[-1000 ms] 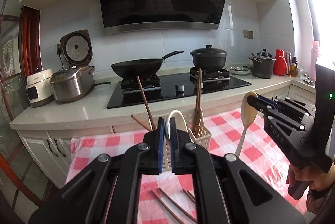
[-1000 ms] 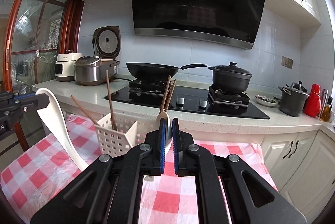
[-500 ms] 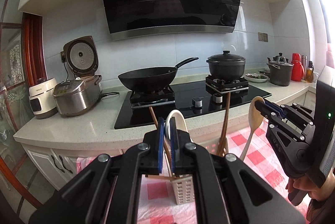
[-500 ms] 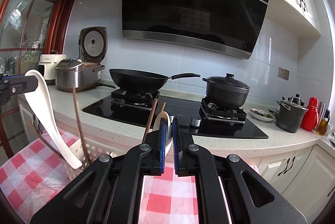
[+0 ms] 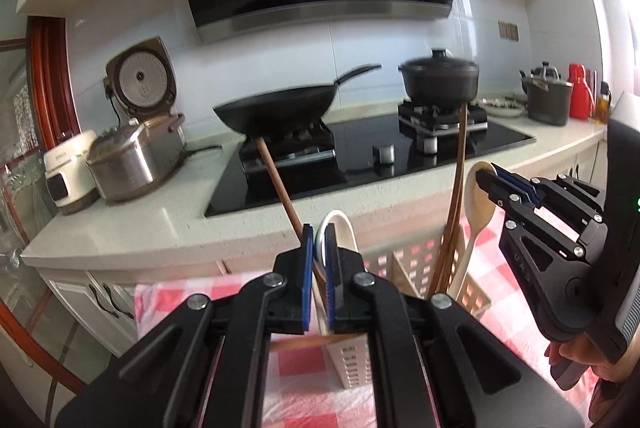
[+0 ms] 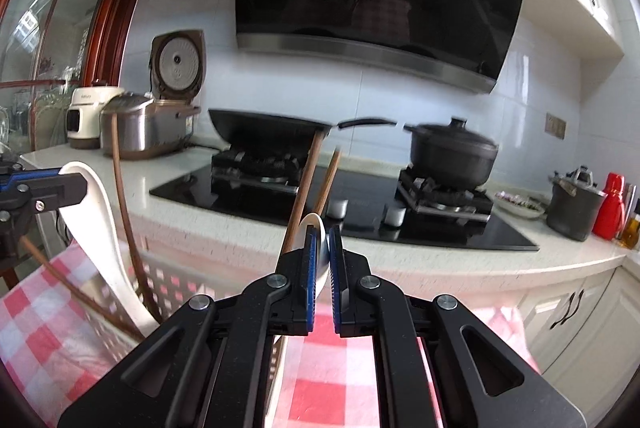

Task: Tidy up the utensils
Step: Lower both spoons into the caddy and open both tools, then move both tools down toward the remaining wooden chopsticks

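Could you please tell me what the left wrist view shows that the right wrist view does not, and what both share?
Only the left view shows the right tongs from the side, gripping the bowl of a wooden spoon, with the hand behind. Only the right view shows the left tongs from the side, gripping a white spoon. Both show the basket holding chopsticks, the checked cloth, wok, pot and rice cooker.

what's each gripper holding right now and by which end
Left gripper: white spoon, gripped at its handle end. Right gripper: wooden spoon, gripped by its bowl.
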